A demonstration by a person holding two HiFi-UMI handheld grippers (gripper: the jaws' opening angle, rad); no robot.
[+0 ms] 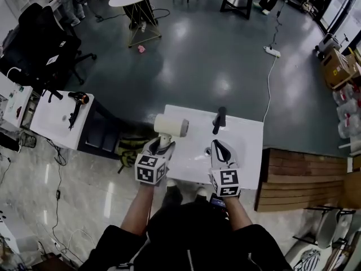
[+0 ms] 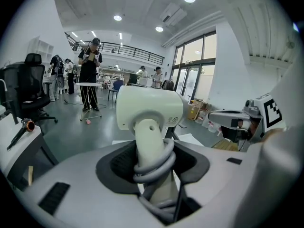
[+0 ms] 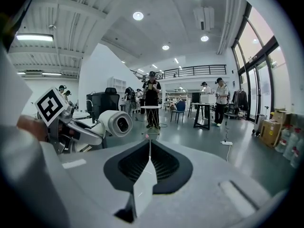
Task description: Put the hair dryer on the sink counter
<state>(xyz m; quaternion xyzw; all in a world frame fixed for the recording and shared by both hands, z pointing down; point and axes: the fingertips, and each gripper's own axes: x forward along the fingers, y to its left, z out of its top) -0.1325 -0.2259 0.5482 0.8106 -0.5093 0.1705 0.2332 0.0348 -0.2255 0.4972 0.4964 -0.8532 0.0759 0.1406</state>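
Note:
A white hair dryer (image 1: 171, 125) hangs over the left end of the white sink counter (image 1: 248, 145), with its barrel pointing right. My left gripper (image 1: 161, 145) is shut on its handle, round which the grey cord is wound; the left gripper view shows the hair dryer (image 2: 149, 110) upright between the jaws. My right gripper (image 1: 221, 149) is over the counter's middle, just in front of the black faucet (image 1: 219, 119). Its jaws are pressed together with nothing between them. In the right gripper view the hair dryer (image 3: 115, 122) is at the left.
A second white table (image 1: 53, 123) at the left bears a black hair dryer (image 1: 76, 103). Black office chairs (image 1: 39, 38) stand behind it. Wooden boards (image 1: 304, 179) adjoin the counter's right side. A power strip (image 1: 272, 51) lies on the floor; people stand by tables far back.

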